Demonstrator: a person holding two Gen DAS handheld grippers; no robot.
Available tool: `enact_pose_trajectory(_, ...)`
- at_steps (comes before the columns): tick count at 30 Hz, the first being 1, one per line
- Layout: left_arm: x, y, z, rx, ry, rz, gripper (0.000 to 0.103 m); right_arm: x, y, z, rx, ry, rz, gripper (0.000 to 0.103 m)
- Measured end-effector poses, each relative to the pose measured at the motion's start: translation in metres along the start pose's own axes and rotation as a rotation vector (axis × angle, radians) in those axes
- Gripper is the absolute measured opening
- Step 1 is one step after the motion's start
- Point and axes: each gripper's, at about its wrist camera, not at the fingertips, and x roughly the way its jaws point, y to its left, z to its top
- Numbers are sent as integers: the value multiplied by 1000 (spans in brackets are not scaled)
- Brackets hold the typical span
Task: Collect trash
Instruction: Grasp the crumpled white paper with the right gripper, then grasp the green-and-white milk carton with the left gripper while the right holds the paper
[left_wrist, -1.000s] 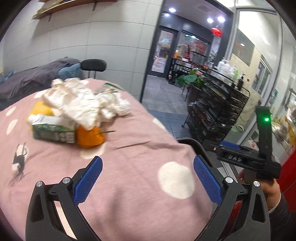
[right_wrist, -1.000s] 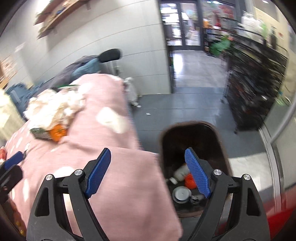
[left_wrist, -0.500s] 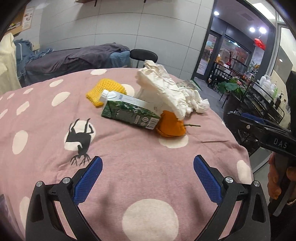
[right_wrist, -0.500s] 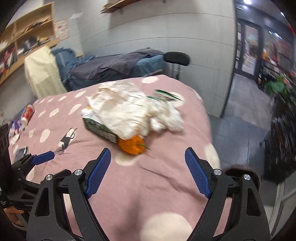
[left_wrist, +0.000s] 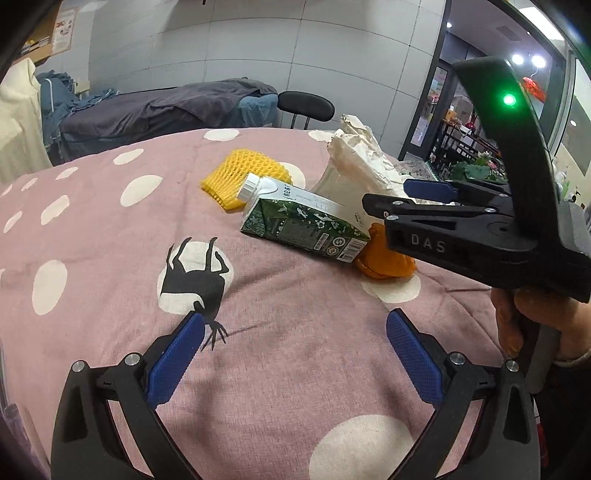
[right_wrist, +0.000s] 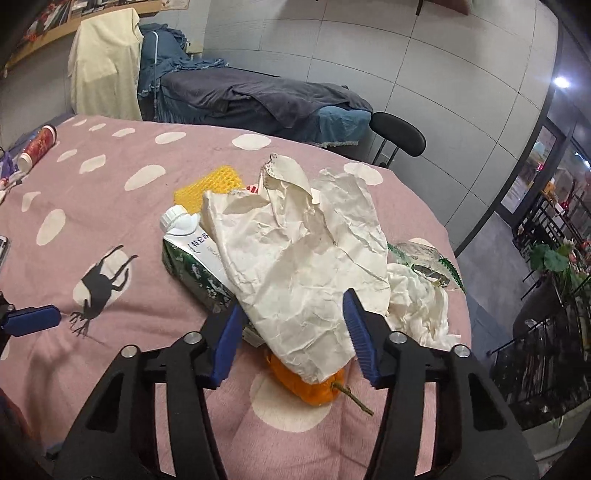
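Black hand-held gripper (left_wrist: 291, 354), blue ribbed pads (left_wrist: 173, 363), silver screws.

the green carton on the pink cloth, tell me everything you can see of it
The green carton is a gable-top drink carton of printed card, dark green with a leafy pattern, a white upper panel, a white screw cap and a barcode near its base. It lies on its side on the polka-dot cloth. The crumpled paper bag drapes over it, the orange peel touches its base, and the yellow foam net sits just behind.

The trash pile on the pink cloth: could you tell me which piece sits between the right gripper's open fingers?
The crumpled white paper bag: its lower end lies between the right gripper fingers. The green carton and orange peel lie partly beneath it.
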Motion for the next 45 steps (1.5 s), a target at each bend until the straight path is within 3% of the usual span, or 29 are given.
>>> enact_pose_trajectory(1,1,0,1,6,0,0,97,5,-2,0,3,11,3,32)
enact_pose_trajectory(4,7,0,6,43,8,4,97,13,-7,-2,18,20,-3,16)
enact_pose_trajectory(7,11,0,17,100,6,5,97,4,-12,-1,33,-9,13,8)
enact_pose_trajectory(11,14,-4,40,221,-20,-10,97,-23,-23,2,54,-70,26,7)
enact_pose_trajectory(16,33,-18,70,489,6,-47,97,-59,-35,1,74,-127,64,7)
enact_pose_trajectory(23,71,-42,93,809,138,-127,95,-94,-65,-17,154,-143,110,7)
enact_pose_trajectory(30,116,-66,83,1124,311,-74,80,-108,-86,-38,221,-141,110,7)
enact_pose_trajectory(34,131,-65,75,1206,405,-93,76,-108,-91,-46,243,-135,107,7)
enact_pose_trajectory(38,139,-68,68,1217,418,-82,75,-104,-94,-50,275,-127,109,7)
enact_pose_trajectory(43,128,-67,58,1203,347,-47,70,-106,-98,-53,300,-129,114,7)
enact_pose_trajectory(45,120,-64,58,1161,305,-16,62,-109,-101,-57,306,-137,116,7)
